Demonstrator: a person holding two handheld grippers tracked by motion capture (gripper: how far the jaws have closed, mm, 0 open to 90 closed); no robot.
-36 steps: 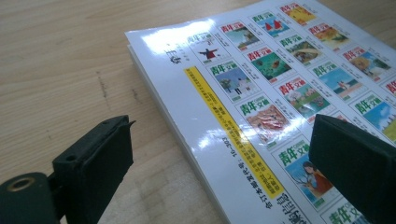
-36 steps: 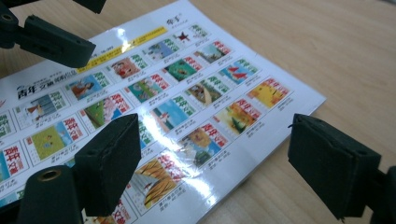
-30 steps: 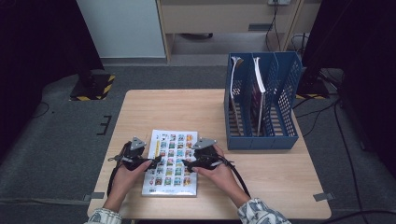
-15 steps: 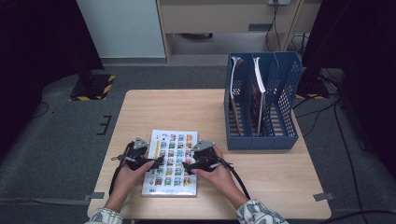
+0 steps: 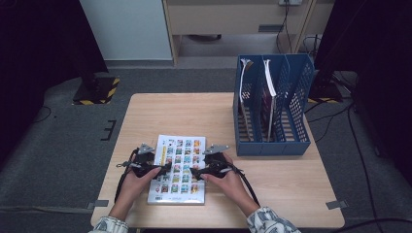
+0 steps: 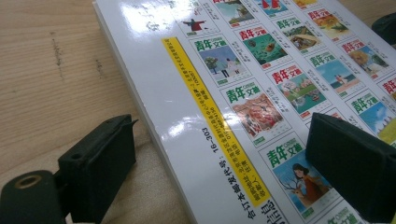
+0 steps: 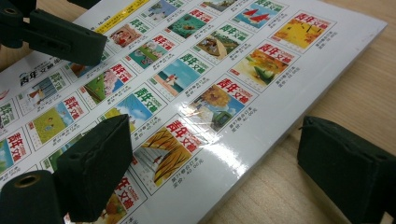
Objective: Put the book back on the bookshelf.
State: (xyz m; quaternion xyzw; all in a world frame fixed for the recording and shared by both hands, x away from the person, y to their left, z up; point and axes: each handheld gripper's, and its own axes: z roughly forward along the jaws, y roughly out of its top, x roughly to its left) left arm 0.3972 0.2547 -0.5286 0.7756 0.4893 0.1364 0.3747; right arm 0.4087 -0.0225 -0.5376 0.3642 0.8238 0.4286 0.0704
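Left claw (image 5: 164,168): released, jaws spread astride the left long edge of the book (image 5: 178,167), one jaw on the tabletop (image 5: 204,111), the other over the cover; neither presses.
Right claw (image 5: 196,171): released; its jaws have just been opening, with the book's right long edge between them and no pad pressing on it.
Book: flat, cover up, near the front edge of the tabletop, left of centre, well apart from the rack (image 5: 272,111).
Rack: blue, at the right rear corner, two volumes upright in it.
Step in hand: likely gripping both long edges to lift the book.
How to do it well: slide the lower jaws fully under the edges, clench both sides together, lift level so the glossy cover does not slip.
Change: right claw wider than a second ago; hands, book and rack sit as before.
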